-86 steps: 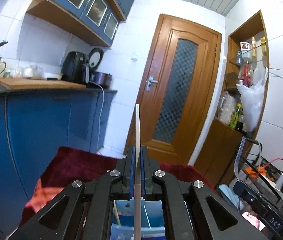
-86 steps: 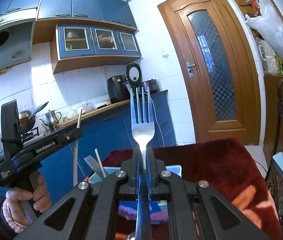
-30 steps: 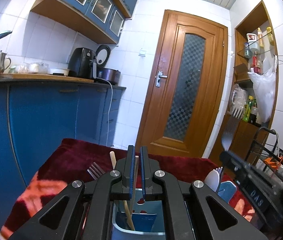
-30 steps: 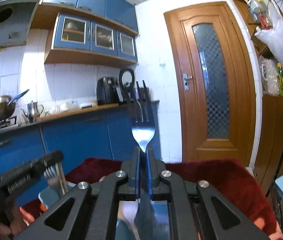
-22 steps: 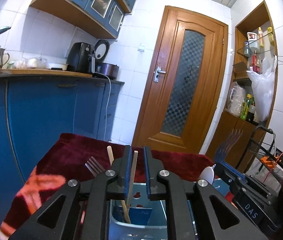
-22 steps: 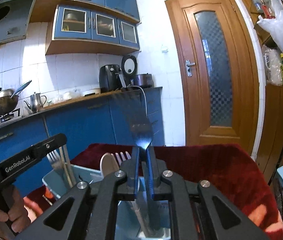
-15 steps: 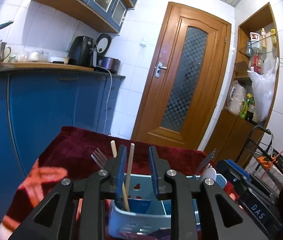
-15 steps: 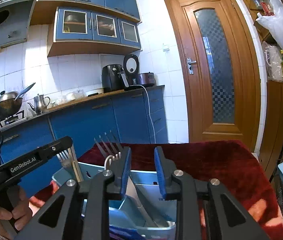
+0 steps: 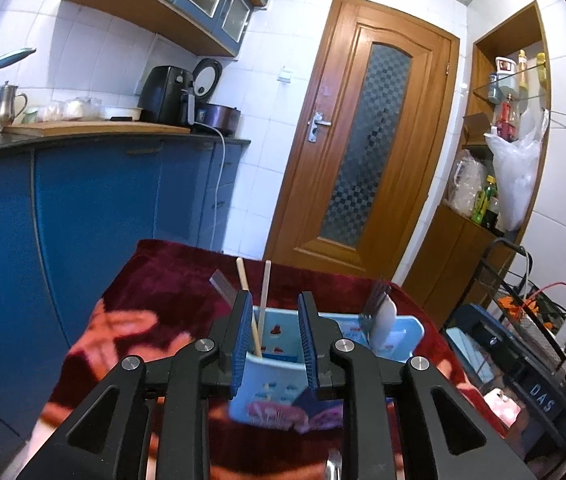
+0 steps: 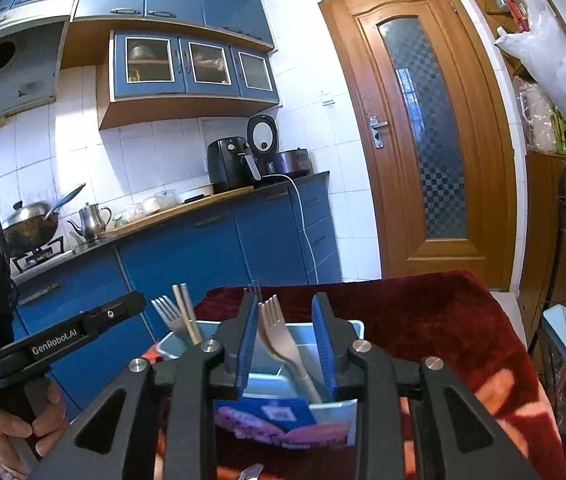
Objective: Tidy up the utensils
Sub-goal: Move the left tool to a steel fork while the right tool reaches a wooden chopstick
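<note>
Right wrist view: right gripper (image 10: 285,336) and left gripper (image 9: 275,336) have just opened, empty; fork (image 10: 279,336) and chopstick (image 9: 265,296) rest in the blue caddy (image 10: 339,408). Next: fetch another utensil.

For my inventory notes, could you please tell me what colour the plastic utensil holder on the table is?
The utensil holder is light blue; the right wrist view shows it best.

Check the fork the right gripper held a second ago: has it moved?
Yes. The fork has dropped from level with the counter into the blue caddy; the right gripper jaws have just been opening and stand clear of it.
</note>
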Motion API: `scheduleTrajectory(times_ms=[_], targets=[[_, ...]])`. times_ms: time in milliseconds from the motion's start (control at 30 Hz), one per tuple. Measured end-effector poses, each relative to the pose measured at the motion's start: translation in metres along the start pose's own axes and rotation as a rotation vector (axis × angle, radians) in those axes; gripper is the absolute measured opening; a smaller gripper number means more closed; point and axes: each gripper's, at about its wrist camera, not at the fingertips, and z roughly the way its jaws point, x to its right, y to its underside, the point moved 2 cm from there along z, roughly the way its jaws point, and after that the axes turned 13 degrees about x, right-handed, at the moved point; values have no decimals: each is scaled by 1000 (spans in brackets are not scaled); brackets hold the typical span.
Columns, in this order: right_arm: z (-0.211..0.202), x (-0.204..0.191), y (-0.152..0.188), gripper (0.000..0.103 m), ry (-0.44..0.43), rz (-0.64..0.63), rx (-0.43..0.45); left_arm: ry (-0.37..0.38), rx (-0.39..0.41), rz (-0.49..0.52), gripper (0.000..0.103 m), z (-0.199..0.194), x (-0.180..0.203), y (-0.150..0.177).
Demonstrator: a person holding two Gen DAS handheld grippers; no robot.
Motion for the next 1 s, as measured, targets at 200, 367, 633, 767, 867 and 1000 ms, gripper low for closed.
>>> scheduleTrajectory(times_ms=[200, 367, 633, 767, 867, 1000], targets=[[-24, -6, -5, 32, 9, 33, -16, -5, -34, 34, 24, -27, 2, 1], [-42, -11, -1, 32, 22, 53, -51, 1, -69, 64, 28, -46, 5, 7], [-60, -12, 20, 32, 44, 77, -158, 13, -170, 69, 30, -64, 7, 31], [-69, -9, 32, 32, 64, 80, -212, 15, -218, 58, 30, -68, 6, 48], [-73, -7, 42, 32, 76, 83, -248, 9, -262, 49, 30, -67, 4, 62], [-77, -4, 56, 33, 85, 94, -296, 5, -320, 37, 30, -66, -1, 79]])
